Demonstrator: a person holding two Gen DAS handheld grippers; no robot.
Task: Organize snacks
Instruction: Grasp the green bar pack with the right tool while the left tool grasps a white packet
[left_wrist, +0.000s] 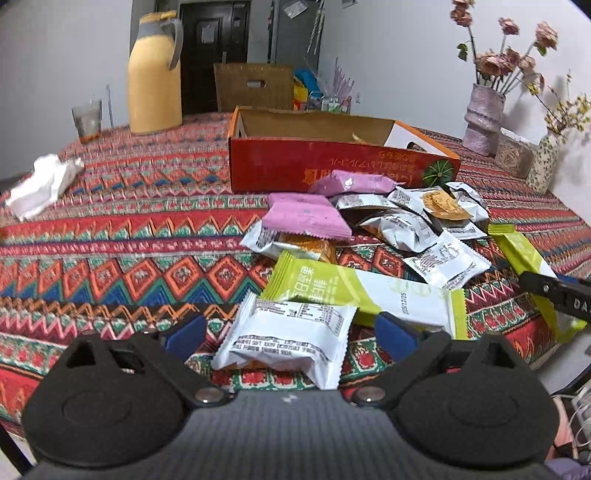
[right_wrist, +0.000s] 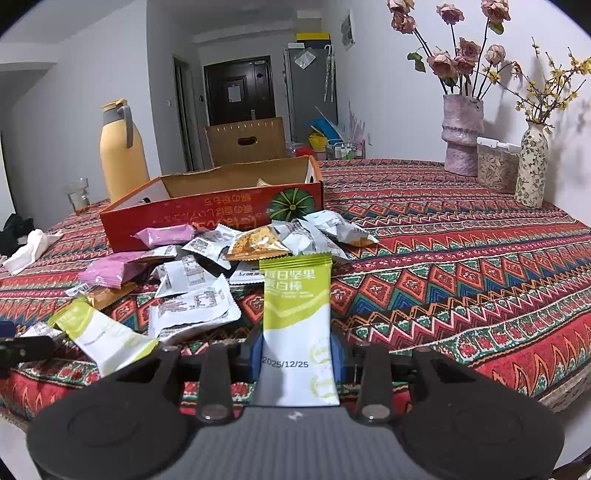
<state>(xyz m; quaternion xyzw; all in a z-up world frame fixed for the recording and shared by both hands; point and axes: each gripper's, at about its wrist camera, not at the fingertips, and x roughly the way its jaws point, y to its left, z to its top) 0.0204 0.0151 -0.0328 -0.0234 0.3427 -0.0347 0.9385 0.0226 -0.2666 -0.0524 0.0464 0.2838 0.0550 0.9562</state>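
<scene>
A pile of snack packets (left_wrist: 388, 221) lies on the patterned tablecloth before an open red cardboard box (left_wrist: 332, 162). My left gripper (left_wrist: 291, 336) is open, its blue pads either side of a white packet (left_wrist: 288, 339) that lies on the cloth. A green-and-white bar (left_wrist: 369, 291) lies just beyond it. My right gripper (right_wrist: 297, 354) is shut on a second green-and-white bar (right_wrist: 297, 325) and holds it upright above the table's front edge. The box (right_wrist: 221, 210) and pile (right_wrist: 207, 258) show behind it. The right gripper's tip also shows in the left wrist view (left_wrist: 554, 295).
A yellow jug (left_wrist: 155, 77) and a glass (left_wrist: 88, 120) stand at the back left, with a crumpled white tissue (left_wrist: 42, 184) nearer. Vases with flowers (right_wrist: 461, 136) and a clear container (right_wrist: 496, 170) stand along the right wall. The table's front edge is close below both grippers.
</scene>
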